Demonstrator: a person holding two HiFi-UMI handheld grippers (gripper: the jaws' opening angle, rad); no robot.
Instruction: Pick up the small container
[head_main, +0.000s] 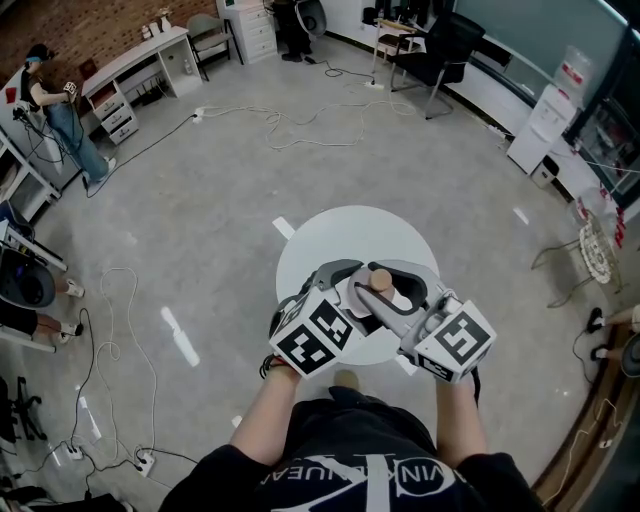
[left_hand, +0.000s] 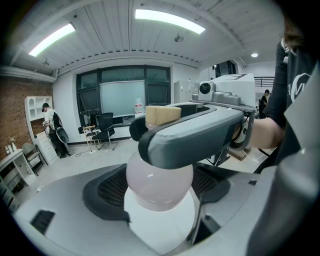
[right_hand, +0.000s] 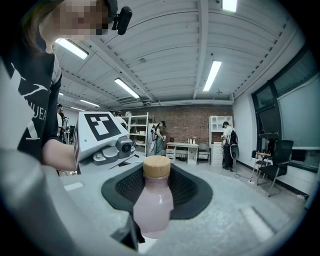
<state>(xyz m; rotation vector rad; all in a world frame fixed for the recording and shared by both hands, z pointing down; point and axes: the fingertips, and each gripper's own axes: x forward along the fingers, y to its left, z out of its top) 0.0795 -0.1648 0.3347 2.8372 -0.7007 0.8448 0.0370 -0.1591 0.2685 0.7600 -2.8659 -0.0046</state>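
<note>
The small container is a pale pink bottle (head_main: 381, 284) with a wooden cap, held above the round white table (head_main: 350, 228). Both grippers meet at it from my side. In the left gripper view the bottle (left_hand: 159, 184) sits low between black mesh pads, and a grey finger (left_hand: 200, 134) of the right gripper lies across its neck. The right gripper view shows the bottle (right_hand: 153, 206) upright against a black pad. My right gripper (head_main: 398, 292) is shut on it. My left gripper (head_main: 348, 288) surrounds it, but I cannot see whether its pads press.
White cables (head_main: 300, 125) trail over the grey floor beyond the table. A person (head_main: 62, 115) stands by white desks at the back left. A black chair (head_main: 440, 50) is at the back. A wire stand (head_main: 590, 250) is on the right.
</note>
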